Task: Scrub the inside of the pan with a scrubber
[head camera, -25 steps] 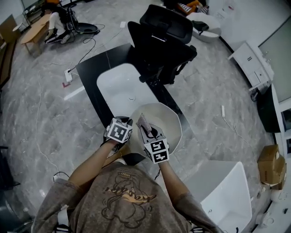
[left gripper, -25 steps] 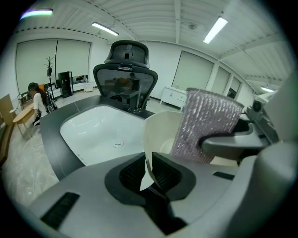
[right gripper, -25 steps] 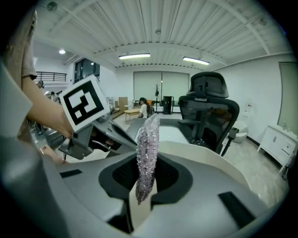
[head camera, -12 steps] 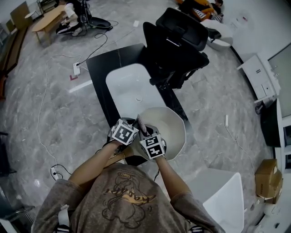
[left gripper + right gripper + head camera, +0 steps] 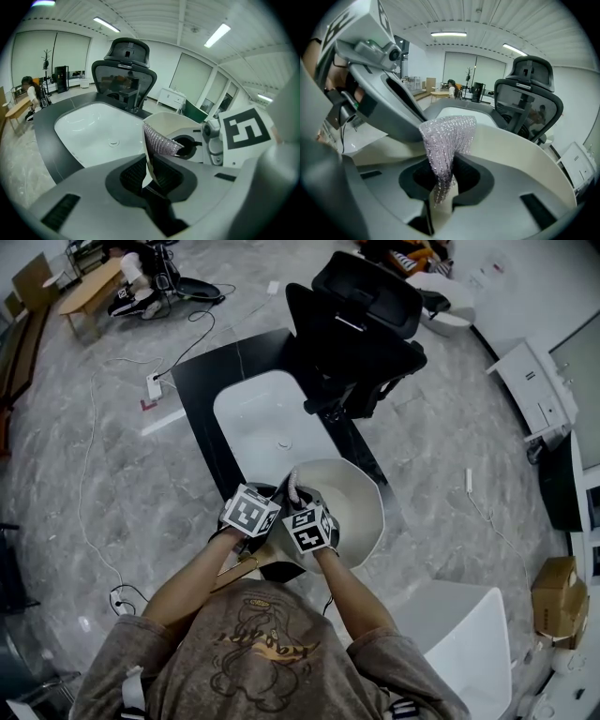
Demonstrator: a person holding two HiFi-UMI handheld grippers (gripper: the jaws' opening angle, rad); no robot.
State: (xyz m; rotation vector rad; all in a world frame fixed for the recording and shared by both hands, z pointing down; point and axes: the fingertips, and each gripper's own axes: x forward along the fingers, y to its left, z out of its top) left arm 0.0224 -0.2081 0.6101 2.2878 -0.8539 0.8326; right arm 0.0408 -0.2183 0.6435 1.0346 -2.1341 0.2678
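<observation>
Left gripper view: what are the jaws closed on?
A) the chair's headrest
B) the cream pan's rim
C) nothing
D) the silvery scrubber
B: the left gripper pinches the thin rim of the pan between its pads; the scrubber sits in the right gripper.

cream pan [image 5: 362, 508], sparkly lilac scrubber [image 5: 447, 139], white sink [image 5: 251, 424]

Head cam: overhead, steeply down. Cams on left hand-held gripper [image 5: 149, 172] and right hand-held gripper [image 5: 440, 180]: close, along jaws. All share cream faceted pan [image 5: 361, 507].
</observation>
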